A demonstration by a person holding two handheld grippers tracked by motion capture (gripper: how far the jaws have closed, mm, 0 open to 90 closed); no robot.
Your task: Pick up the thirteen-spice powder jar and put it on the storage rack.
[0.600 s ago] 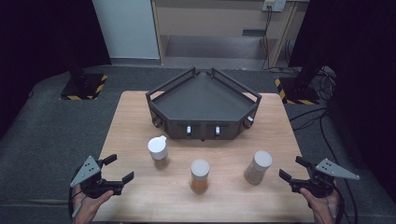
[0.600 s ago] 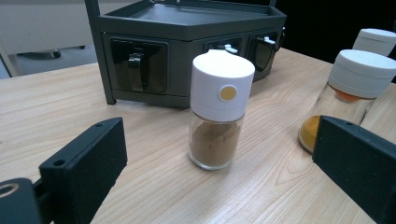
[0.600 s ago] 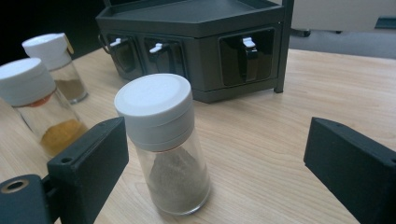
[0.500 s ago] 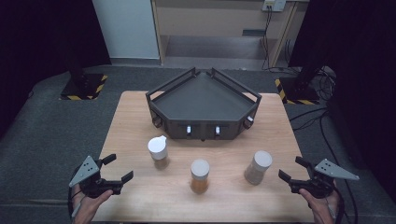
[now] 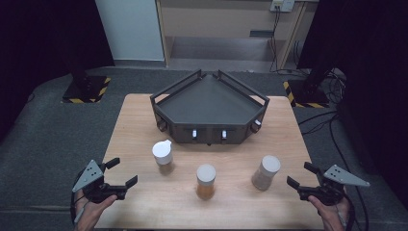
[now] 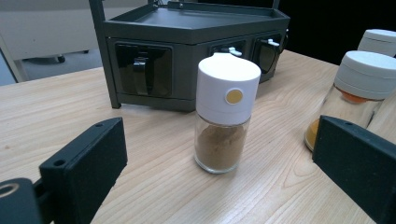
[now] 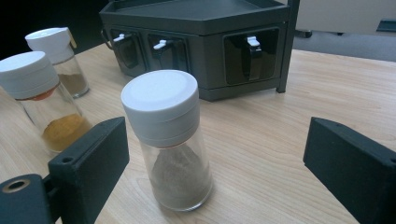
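Three glass spice jars stand upright on the wooden table (image 5: 144, 120) before a dark angular rack (image 5: 209, 103). Left jar (image 5: 162, 153): white cap, yellow dot, brown powder. Middle jar (image 5: 206, 181): orange powder. Right jar (image 5: 266, 172): grey-brown powder. No legible writing. The left gripper (image 5: 122, 172) and right gripper (image 5: 299, 174) are both spread, empty, near the table's front corners.

Three spice jars stand in a loose row across the front half of the worktop (image 5: 139, 125), well apart from one another, with bare wood between each pair. The left jar (image 5: 162, 153) sits near the dark corner rack (image 5: 210, 109), leaving a narrow strip there. The middle jar (image 5: 206, 181) and right jar (image 5: 266, 172) stand farther forward. The rack blocks the rear centre; open wood flanks both its sides. The front corners are unobstructed.
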